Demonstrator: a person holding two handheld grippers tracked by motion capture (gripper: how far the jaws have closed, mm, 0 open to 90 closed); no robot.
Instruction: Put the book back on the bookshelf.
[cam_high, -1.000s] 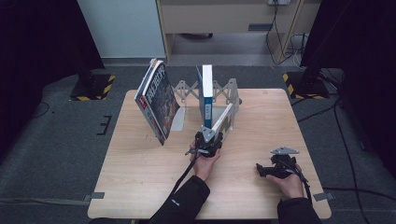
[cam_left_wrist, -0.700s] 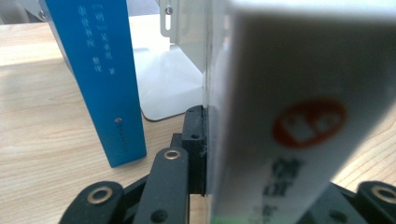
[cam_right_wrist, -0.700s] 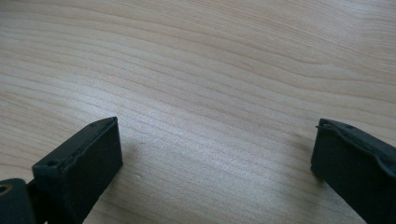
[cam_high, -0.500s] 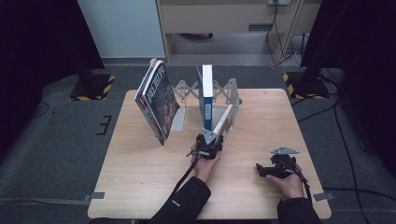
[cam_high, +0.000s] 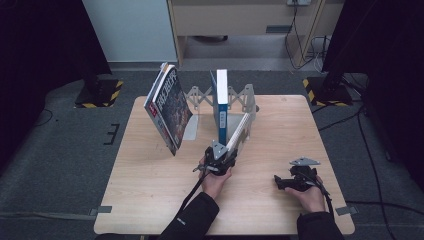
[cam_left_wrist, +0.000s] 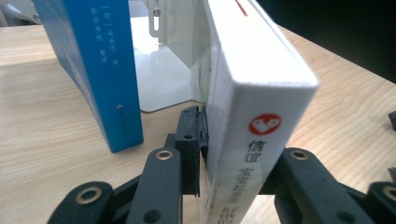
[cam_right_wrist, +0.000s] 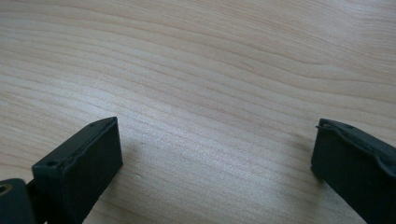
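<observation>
A white book leans tilted against the metal book rack, its lower end between the jaws of my left gripper. In the left gripper view the white book fills the gap of my left gripper. The left pad still lies against its side, and the jaws have just been opening slightly. A blue book stands upright in the rack just left of it, also the blue book close by. My right gripper rests open on the table, with bare wood between the jaws of the right gripper.
A large dark-covered book leans at the rack's left end. The rack's white base plate lies behind the white book. The wooden table has free room at front left. A cabinet and cables stand beyond the far edge.
</observation>
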